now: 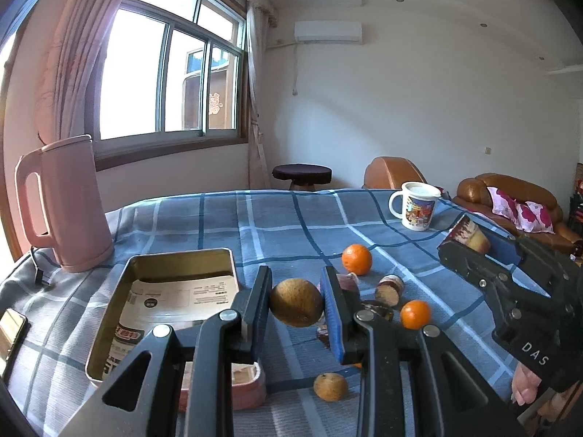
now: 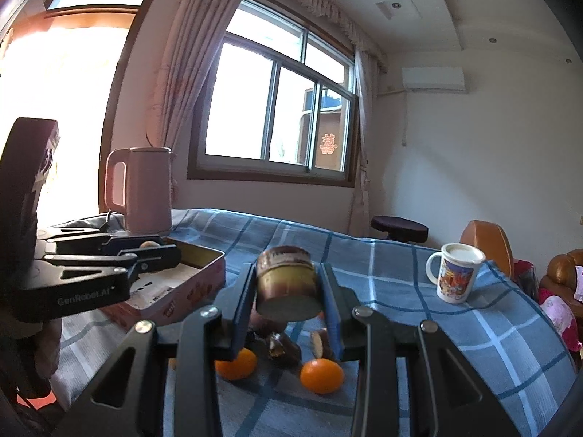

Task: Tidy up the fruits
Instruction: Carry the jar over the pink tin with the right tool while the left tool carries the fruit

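Observation:
My left gripper (image 1: 297, 304) is shut on a brown round fruit (image 1: 297, 302), held above the cloth just right of an open metal tin (image 1: 109, 322). My right gripper (image 2: 286, 291) is shut on a short sugarcane piece (image 2: 286, 284), lifted above the table; it also shows in the left wrist view (image 1: 470, 240). Two oranges (image 1: 357, 259) (image 1: 415, 314), more cane pieces (image 1: 390, 289) and a second brown fruit (image 1: 331, 386) lie on the cloth. The right wrist view shows two oranges (image 2: 321, 376) (image 2: 237, 364) under the fingers, and the left gripper (image 2: 156, 255) by the tin (image 2: 204, 258).
A pink kettle (image 1: 65, 204) stands at the back left, its cord beside it. A lidded cartoon mug (image 1: 417, 205) stands at the back right. A phone (image 1: 11, 335) lies at the left edge. A pink lid (image 1: 247, 386) lies under the tin's near corner. Brown sofas stand beyond the table.

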A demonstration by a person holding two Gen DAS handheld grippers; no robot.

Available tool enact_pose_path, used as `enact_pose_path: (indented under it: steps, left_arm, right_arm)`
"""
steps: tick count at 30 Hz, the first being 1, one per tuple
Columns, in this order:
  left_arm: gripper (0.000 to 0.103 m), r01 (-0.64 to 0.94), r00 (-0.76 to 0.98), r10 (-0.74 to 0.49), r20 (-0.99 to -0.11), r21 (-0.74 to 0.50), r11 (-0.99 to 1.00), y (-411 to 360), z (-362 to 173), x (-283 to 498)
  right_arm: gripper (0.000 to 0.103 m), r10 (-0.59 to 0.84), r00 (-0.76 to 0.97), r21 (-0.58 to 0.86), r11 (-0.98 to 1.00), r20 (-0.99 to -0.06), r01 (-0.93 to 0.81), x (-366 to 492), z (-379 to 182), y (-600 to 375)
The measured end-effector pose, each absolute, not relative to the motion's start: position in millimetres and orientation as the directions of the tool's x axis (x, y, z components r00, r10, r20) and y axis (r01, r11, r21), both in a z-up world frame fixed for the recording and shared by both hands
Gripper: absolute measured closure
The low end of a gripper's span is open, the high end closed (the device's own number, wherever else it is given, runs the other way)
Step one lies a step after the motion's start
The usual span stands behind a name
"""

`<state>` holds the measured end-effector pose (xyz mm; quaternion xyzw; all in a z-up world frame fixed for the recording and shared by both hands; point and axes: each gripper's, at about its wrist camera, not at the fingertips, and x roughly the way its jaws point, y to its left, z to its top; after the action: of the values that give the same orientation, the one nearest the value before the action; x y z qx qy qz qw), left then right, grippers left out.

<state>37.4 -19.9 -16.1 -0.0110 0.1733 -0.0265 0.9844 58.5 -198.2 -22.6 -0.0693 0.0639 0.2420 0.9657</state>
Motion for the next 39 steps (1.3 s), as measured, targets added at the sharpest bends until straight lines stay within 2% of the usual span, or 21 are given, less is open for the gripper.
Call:
enact_pose_path:
  steps: [26,39]
  left_arm:
    - [0.074,-0.077,0.903,0.049,-0.426,-0.049,0.996,54.8,-29.3,66.1]
    - [0.074,-0.101,0.876,0.061,-0.479,-0.058,0.993,81.2,-35.3,82.4]
  right_arm:
    - [0.065,0.581,0.778,-0.165,0.766,-0.239,-0.622,102.4,13.2,-110.0]
    - [0.065,0.597,0.738,-0.179,0.726,-0.313,-0.664,125.7,6.0,-63.5]
